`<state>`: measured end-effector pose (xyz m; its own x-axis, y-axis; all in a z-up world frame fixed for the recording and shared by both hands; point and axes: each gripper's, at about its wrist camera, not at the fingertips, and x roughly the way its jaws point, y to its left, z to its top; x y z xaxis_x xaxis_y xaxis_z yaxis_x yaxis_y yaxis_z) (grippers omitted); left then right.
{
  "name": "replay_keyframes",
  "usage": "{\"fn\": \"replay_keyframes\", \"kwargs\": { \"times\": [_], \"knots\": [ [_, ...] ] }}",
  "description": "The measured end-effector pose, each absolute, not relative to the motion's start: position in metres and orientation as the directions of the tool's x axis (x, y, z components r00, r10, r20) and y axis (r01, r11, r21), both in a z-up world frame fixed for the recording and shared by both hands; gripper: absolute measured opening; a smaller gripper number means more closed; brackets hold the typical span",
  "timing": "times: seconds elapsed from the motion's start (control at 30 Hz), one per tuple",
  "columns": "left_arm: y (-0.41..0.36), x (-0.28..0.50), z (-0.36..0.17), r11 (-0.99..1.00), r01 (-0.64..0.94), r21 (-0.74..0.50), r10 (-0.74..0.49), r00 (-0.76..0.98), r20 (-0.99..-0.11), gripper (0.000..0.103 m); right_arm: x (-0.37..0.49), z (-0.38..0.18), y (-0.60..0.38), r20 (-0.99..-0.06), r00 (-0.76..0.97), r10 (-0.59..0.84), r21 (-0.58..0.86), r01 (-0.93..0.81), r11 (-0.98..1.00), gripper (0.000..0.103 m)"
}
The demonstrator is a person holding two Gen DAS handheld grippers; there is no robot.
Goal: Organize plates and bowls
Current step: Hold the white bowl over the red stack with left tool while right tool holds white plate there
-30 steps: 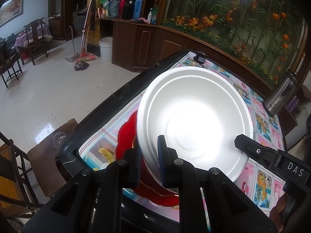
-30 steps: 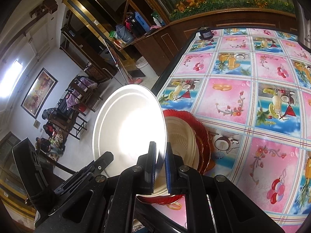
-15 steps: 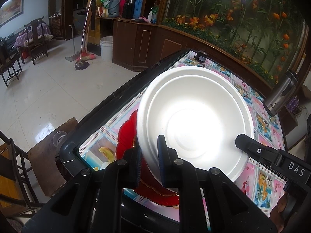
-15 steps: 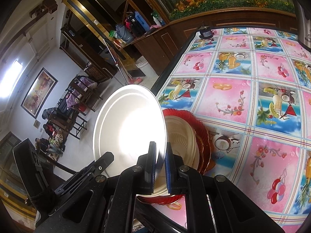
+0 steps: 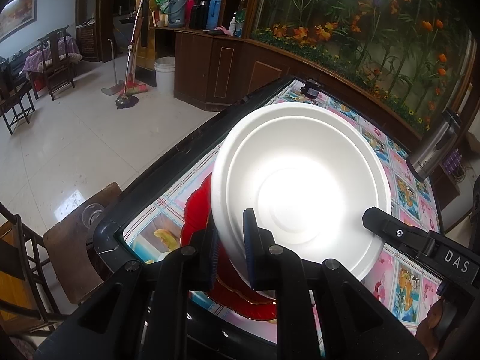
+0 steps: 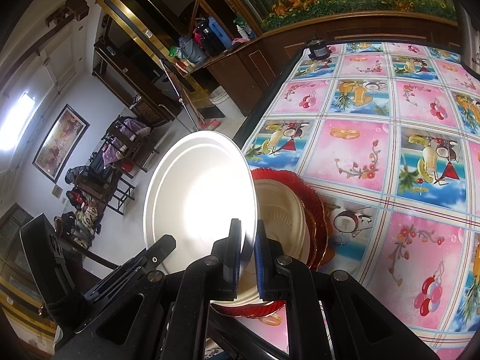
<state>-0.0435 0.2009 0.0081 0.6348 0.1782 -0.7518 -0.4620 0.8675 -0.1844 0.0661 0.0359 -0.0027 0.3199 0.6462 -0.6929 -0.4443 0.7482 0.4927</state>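
Observation:
A white foam bowl (image 5: 300,192) is held tilted above the table's near left corner. My left gripper (image 5: 230,241) is shut on its near rim. My right gripper (image 6: 246,240) is shut on the rim of the same white bowl (image 6: 201,198), and its finger shows in the left wrist view (image 5: 390,228). Under the bowl a red scalloped plate (image 5: 195,213) lies on the table. In the right wrist view the red plate (image 6: 315,198) carries a cream bowl (image 6: 279,210).
The table has a pink and blue fruit-print cloth (image 6: 375,150) and a black edge (image 5: 180,156). A steel flask (image 5: 435,147) stands at the right and a small dark jar (image 6: 318,49) at the far corner. A wooden chair (image 5: 75,240) stands beside the near corner.

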Motion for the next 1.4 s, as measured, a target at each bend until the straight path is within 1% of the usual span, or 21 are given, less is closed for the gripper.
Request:
{"fn": "replay_keyframes", "kwargs": {
  "times": [1.33, 1.4],
  "knots": [
    [0.192, -0.042, 0.008, 0.888, -0.424, -0.178, 0.138, 0.614, -0.777, 0.013, 0.067, -0.001, 0.023, -0.701, 0.304, 0.645, 0.507, -0.424, 0.751, 0.009],
    [0.192, -0.042, 0.009, 0.887, -0.424, -0.185, 0.133, 0.617, -0.776, 0.018, 0.068, -0.002, 0.022, -0.7, 0.3, 0.648, 0.513, -0.419, 0.749, 0.011]
  ]
}}
